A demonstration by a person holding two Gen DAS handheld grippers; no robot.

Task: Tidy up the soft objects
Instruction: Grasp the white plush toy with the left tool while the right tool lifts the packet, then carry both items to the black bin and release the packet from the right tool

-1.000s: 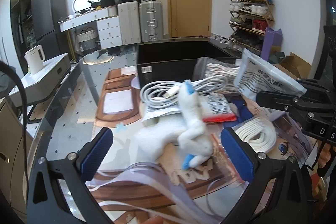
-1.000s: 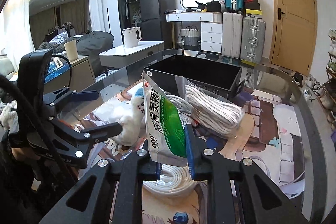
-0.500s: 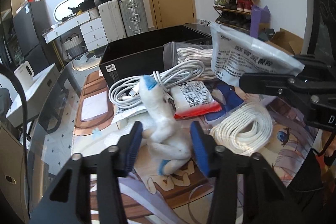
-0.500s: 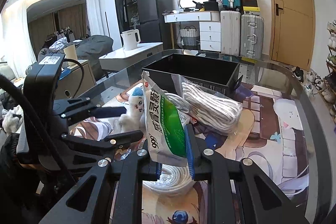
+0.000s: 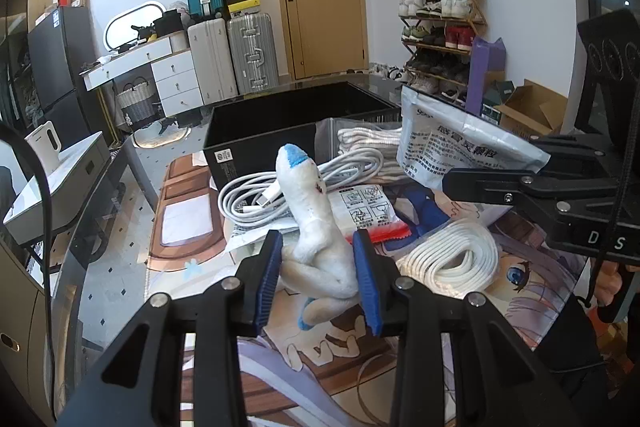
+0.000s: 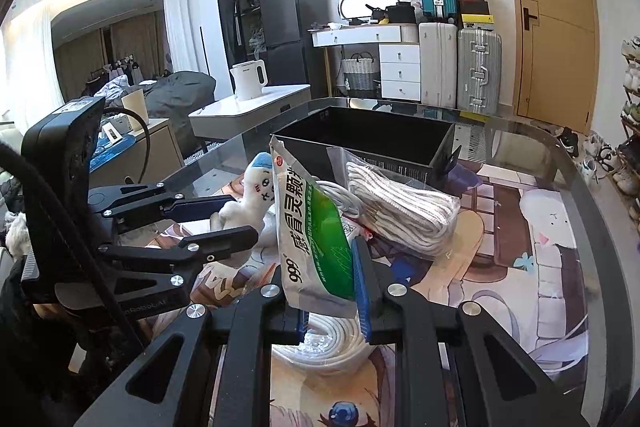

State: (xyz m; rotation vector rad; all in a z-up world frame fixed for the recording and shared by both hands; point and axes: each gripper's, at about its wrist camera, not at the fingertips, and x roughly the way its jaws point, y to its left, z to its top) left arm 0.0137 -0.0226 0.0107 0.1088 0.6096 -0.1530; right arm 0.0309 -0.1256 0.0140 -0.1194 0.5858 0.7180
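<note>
My left gripper (image 5: 320, 267) is shut on a white plush toy (image 5: 316, 227) with a blue tip, held upright over the printed mat; it also shows in the right wrist view (image 6: 256, 195). My right gripper (image 6: 326, 291) is shut on a green and white medicine pouch (image 6: 310, 239), whose grey back shows in the left wrist view (image 5: 460, 147). An open black box (image 5: 296, 119) (image 6: 368, 139) stands behind the pile.
On the mat lie a coiled white cable (image 5: 304, 183), a small red-edged packet (image 5: 368, 207), a bagged white rope bundle (image 6: 400, 207) and a loose white rope coil (image 5: 448, 259). The glass table edge (image 6: 580, 187) curves at the right.
My left gripper has closed on the plush toy and stood it up, lifting it slightly. My right gripper still holds the pouch, nearly unmoved.
</note>
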